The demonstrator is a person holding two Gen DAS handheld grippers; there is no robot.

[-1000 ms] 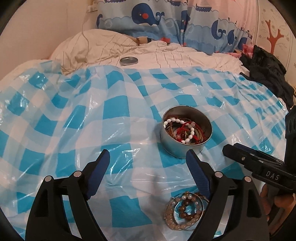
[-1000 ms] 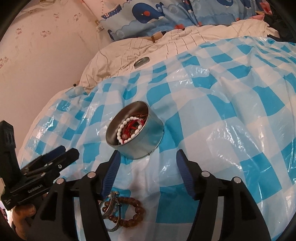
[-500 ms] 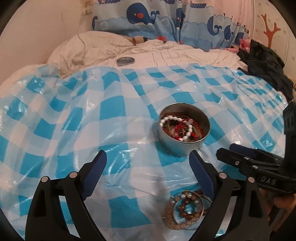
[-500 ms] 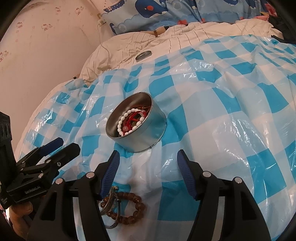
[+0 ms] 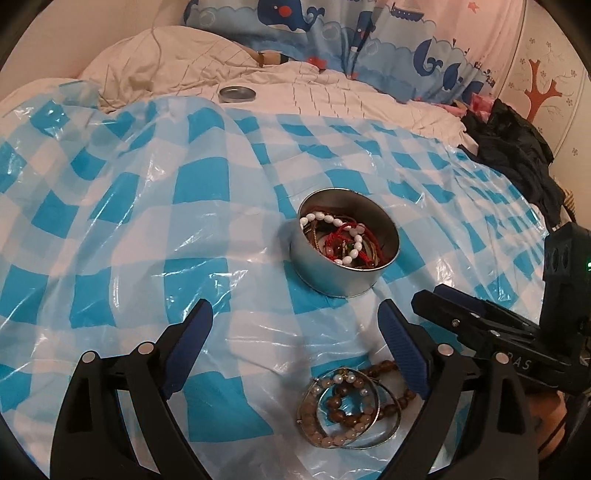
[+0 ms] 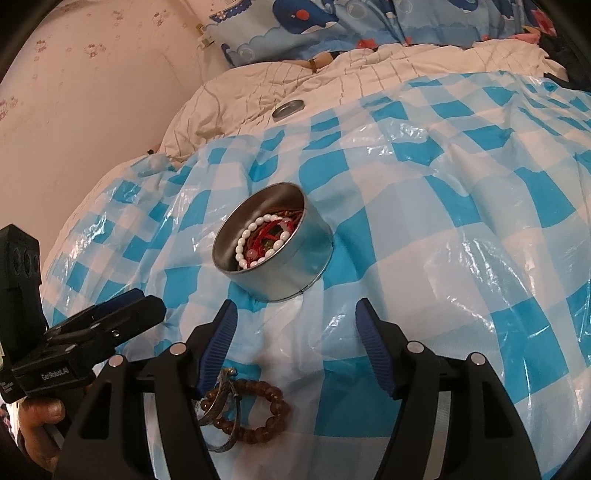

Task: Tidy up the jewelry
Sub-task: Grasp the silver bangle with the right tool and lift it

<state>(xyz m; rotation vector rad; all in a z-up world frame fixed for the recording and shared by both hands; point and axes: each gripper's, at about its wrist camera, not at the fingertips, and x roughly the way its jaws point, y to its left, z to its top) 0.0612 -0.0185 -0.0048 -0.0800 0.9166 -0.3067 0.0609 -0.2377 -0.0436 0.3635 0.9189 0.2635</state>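
Both jaws stand spread and empty: left gripper (image 5: 295,350), right gripper (image 6: 295,332). Loose bracelets (image 5: 351,410) lie near, just short of the tin (image 5: 343,247) holding other jewelry. Slippery plastic sheet (image 5: 147,221) may let beads skid when pinched.

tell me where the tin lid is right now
The tin lid lies on the white quilt just past the far edge of the checkered plastic sheet, well behind the open tin, upper centre-left in both views.

Bed (image 5: 332,107) under blue-checked plastic sheet (image 5: 122,206); whale-print pillows (image 6: 369,22); pink wall (image 6: 92,74).
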